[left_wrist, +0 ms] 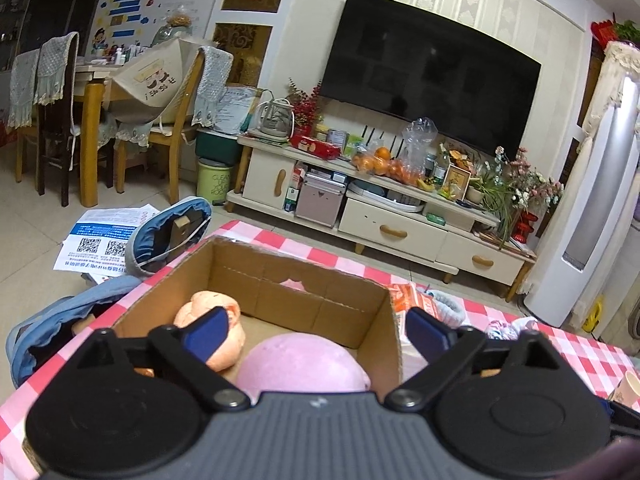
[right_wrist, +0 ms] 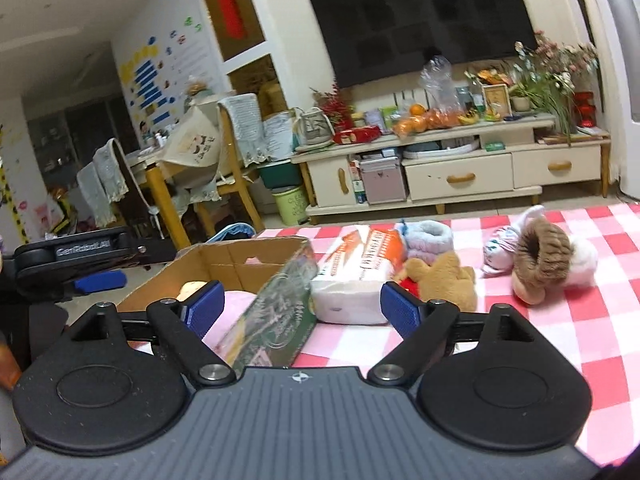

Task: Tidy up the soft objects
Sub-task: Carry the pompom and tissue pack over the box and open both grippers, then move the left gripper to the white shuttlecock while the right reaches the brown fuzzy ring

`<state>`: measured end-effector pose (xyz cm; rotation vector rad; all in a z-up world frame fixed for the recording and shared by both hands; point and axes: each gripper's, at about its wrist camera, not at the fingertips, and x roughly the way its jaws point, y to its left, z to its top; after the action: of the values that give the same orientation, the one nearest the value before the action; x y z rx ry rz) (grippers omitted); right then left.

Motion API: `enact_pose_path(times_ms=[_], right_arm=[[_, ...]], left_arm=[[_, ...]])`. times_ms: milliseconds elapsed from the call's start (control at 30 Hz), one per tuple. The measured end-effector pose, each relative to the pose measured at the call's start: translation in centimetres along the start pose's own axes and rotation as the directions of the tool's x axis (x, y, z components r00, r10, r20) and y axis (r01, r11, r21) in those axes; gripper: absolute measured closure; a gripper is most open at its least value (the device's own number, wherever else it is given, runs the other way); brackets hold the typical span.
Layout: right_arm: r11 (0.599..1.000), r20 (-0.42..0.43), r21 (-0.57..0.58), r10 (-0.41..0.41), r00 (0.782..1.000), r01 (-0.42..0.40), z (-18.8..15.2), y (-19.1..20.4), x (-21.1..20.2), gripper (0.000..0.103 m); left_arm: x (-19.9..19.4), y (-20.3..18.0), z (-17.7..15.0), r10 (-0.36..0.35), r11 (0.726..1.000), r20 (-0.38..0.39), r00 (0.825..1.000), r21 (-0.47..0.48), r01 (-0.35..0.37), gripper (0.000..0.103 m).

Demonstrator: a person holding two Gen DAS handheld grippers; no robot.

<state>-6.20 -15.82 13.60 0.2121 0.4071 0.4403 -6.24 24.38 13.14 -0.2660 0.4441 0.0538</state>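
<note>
An open cardboard box [left_wrist: 304, 280] stands on the pink checked tablecloth [right_wrist: 540, 344]. Inside lie an orange soft toy [left_wrist: 208, 312] and a pink round soft ball [left_wrist: 304, 364]. My left gripper [left_wrist: 316, 334] hovers open above the box, empty. My right gripper [right_wrist: 300, 308] is open and empty, facing the box's right wall [right_wrist: 276, 312]. On the cloth beyond lie a tissue pack [right_wrist: 356, 276], a brown plush [right_wrist: 444, 276], a grey-blue knit piece [right_wrist: 428, 240], a white patterned soft piece [right_wrist: 500, 248] and a brown-and-white plush [right_wrist: 548, 260].
A TV cabinet [right_wrist: 460, 172] with fruit and flowers stands beyond the table. A blue bag [left_wrist: 172, 232] and leaflets [left_wrist: 100, 240] lie left of the table. A paper cup [left_wrist: 628, 388] stands at the table's right. The left gripper shows in the right wrist view [right_wrist: 80, 260].
</note>
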Motion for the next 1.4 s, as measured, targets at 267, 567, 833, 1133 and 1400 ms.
enact_pose_path(times_ms=[267,567,833,1133,1400], right_arm=[[0.999,0.015,0.019,-0.039,0.999,0.038,-0.5,-1.0,-0.7,0.0],[0.998,0.017,0.048,-0.051,0.999,0.05,-0.6,-1.7,-0.7,0.0],[0.994,0.025,0.08,-0.081,0.996,0.079,-0.8,-2.6,-1.4,0.0],[0.985,0.045,0.123,-0.125,0.991,0.118,-0.9,-3.7,-2.2,0.0],[0.971,0.06,0.172,-0.176,0.983,0.164,-1.2,-4.0,-2.6,0.0]], left_arm=[[0.3,-1.8,-0.3,-0.017,0.999,-0.011,1.0,0.034,0.018,0.004],[0.6,-3.8,-1.0,-0.03,0.997,-0.027,0.999,0.073,0.032,0.001],[0.9,-6.0,-1.8,-0.045,0.991,-0.05,0.998,0.121,0.051,0.001],[1.3,-8.1,-2.5,-0.056,0.984,-0.067,0.996,0.165,0.066,0.001],[1.7,-9.9,-3.3,-0.072,0.973,-0.092,0.993,0.211,0.09,0.001]])
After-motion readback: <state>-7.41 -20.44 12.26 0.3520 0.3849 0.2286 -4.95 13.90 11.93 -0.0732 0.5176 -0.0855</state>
